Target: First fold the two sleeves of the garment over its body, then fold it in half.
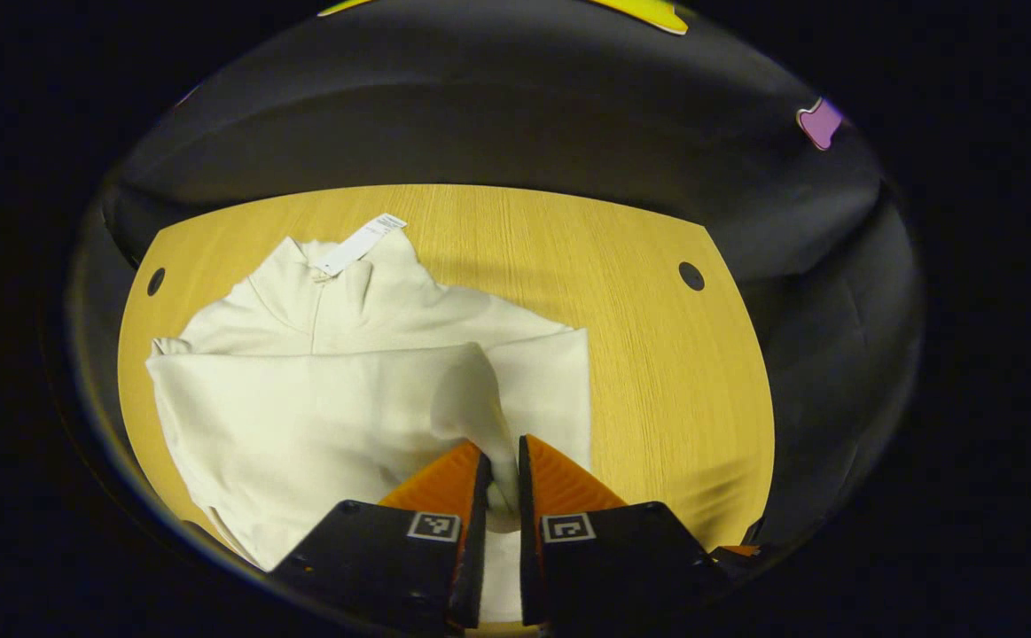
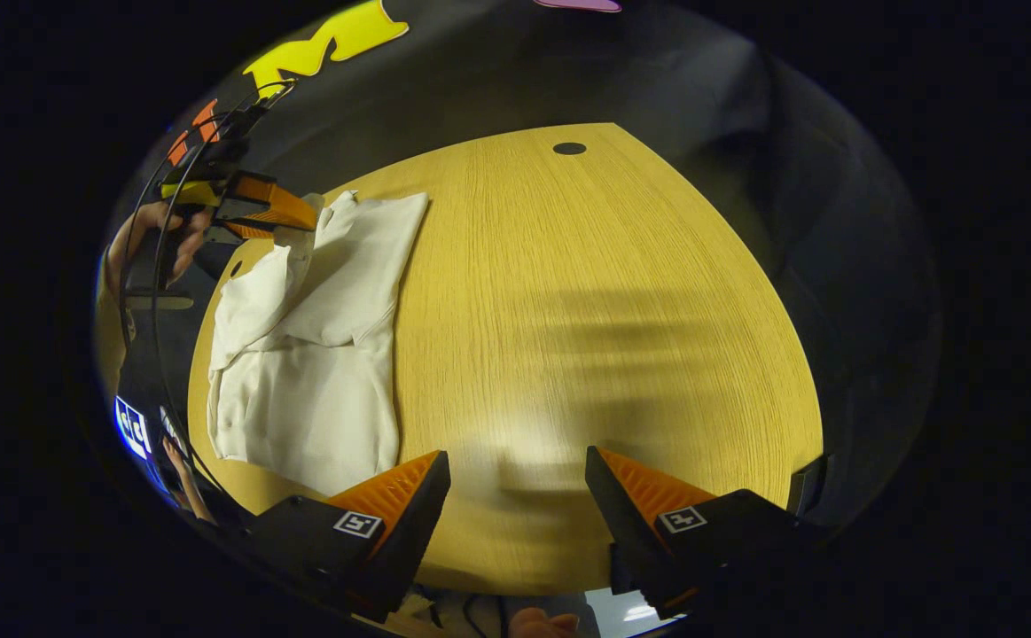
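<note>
One garment: a cream top with a zip collar, lying flat on the wooden table, over toward the table's left side as the left gripper view has it. In the right gripper view the same top sits at the far left of the table.
One tag: a white paper tag sticks out from the collar, resting on the wood.
Sleeves: one sleeve is lying across the body of the top; its cuff end runs down into the left gripper. Can't make out the other sleeve, honestly.
Two grippers, counted: left gripper has its fingers nearly together with a bunch of the cream fabric pinched between them, so it's clamped on the sleeve. From the right gripper view you can see it up at the top's far end, with a hand on it.
Right gripper: fingers spread wide, holding nothing, hovering over bare wood just beside the top's near edge.
Two holes: round dark holes in the table and, both with nothing in them that I can see.
</note>
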